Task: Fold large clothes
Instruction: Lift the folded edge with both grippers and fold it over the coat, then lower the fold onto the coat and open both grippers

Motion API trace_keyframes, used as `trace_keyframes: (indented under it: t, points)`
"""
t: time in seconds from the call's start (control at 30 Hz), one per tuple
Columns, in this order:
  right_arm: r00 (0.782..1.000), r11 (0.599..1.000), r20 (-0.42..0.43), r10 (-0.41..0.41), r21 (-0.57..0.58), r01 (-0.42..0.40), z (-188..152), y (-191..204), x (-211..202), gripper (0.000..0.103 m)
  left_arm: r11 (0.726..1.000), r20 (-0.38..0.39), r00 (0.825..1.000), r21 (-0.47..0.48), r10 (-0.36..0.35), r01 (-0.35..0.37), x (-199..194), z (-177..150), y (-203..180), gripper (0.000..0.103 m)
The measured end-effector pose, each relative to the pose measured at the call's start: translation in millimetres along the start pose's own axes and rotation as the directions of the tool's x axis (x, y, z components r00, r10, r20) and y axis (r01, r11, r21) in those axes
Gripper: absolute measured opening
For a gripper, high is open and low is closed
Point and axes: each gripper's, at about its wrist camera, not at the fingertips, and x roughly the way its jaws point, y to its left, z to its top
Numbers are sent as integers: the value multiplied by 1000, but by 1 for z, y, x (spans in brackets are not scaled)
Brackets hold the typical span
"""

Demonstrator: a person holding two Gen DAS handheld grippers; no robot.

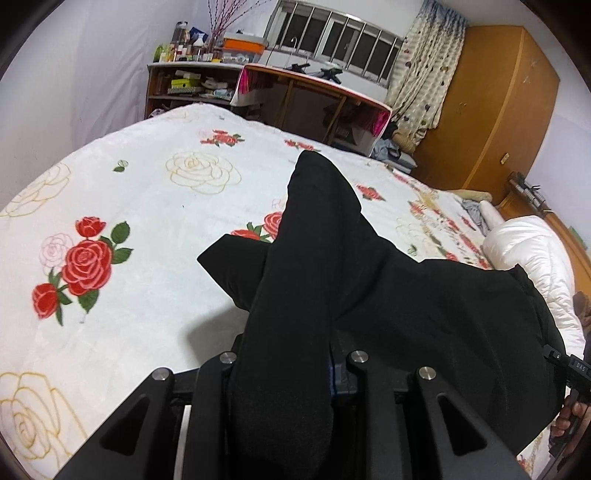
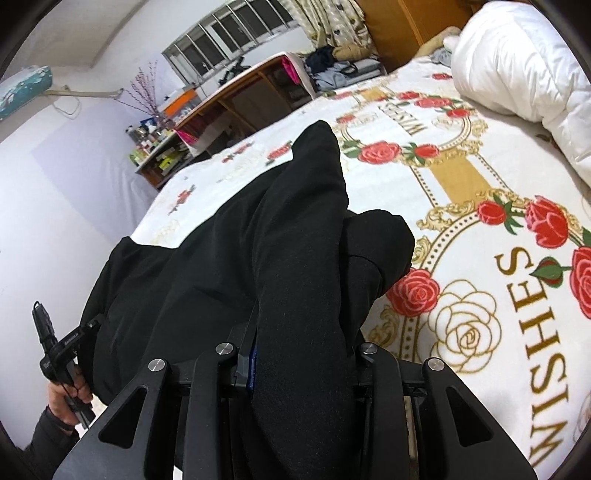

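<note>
**Bedroom, contents as seen**

Walls (image 1: 92, 55): pale lilac-white, plain. Window (image 1: 332, 33): wide, barred, dark outside, set high on the far wall. Curtain (image 1: 424, 70): cream with a small dark pattern, hanging at the window's right. Wardrobe (image 1: 495, 110): orange-brown wood, beside the curtain. Bed (image 1: 155, 206): broad, under a white blanket printed with red and gold roses; the word "WISHES" (image 2: 532, 332) runs across it in gold. Duvet (image 2: 517, 70): white, bunched at one end of the bed. Desk (image 1: 314, 96): wooden, open-fronted, past the bed's far edge. Shelf (image 1: 184, 85): left of the desk, crowded with bottles and boxes; bare branches (image 1: 229, 14) stand above it. Air conditioner (image 2: 22, 88): wall-mounted, under a teal cover.
</note>
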Motion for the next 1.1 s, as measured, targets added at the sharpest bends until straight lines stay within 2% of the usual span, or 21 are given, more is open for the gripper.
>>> trace_keyframes:
  t: [0.4,0.67,0.8,0.93,1.03,1.1]
  points:
    - [998,999,42,43,7,-44,-50,26,-81,30,999,34,999,30,-26,25,-93,-27,4,25]
    - [999,998,7,46,51,-47,-101,15,-108,30,1000,-3,1000,18,-16,16,-135,-82,15,25]
    - [999,996,-43,32,83,-29,-128,1,-108,30,1000,-49,999,16,0,1,-134,-110,21,26]
    - [995,988,-98,9,156,7,-152,-22,-94,33,1000,-113,993,-9,15,-16,-115,-131,31,27]
    - [991,981,-132,-21,189,46,-164,-35,-83,40,998,-158,987,-52,30,-39,-100,-146,45,33]
    - [989,974,-147,-30,216,62,-168,-41,-81,51,996,-186,982,-76,31,-46,-96,-153,53,37]
